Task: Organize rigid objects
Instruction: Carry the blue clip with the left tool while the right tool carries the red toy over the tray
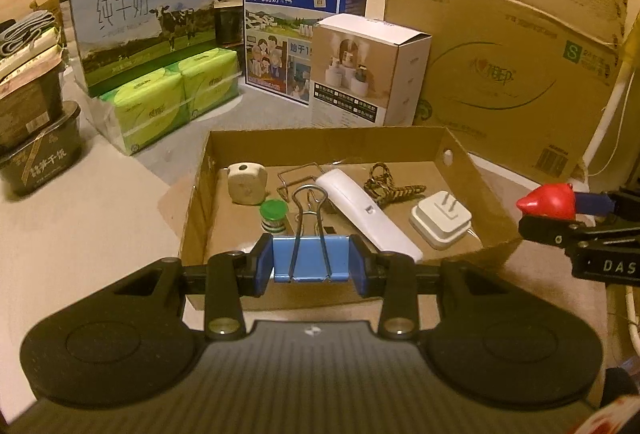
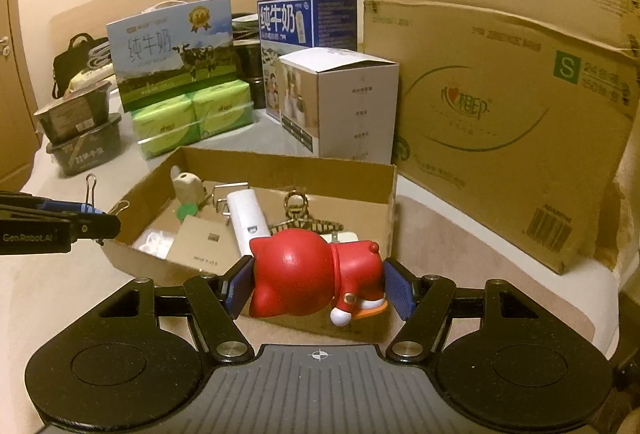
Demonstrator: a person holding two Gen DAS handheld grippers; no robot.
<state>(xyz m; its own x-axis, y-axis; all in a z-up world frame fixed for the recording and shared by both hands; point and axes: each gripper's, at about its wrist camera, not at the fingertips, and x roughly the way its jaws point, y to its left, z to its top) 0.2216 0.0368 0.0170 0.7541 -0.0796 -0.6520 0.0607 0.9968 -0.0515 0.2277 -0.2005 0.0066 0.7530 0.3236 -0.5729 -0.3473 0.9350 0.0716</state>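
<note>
My left gripper is shut on a blue binder clip, its wire handles standing up, over the near edge of a shallow cardboard tray. In the right wrist view my right gripper is shut on a red cat figurine lying on its side, just before the same tray. In the tray lie a white remote-like device, a white plug adapter, a beige tape measure, a green-capped spool, a wire clip and a patterned hair claw. The figurine shows at the right edge of the left wrist view.
Behind the tray stand two milk cartons, green tissue packs, a white product box and a big cardboard box. Dark food tubs are stacked at the left.
</note>
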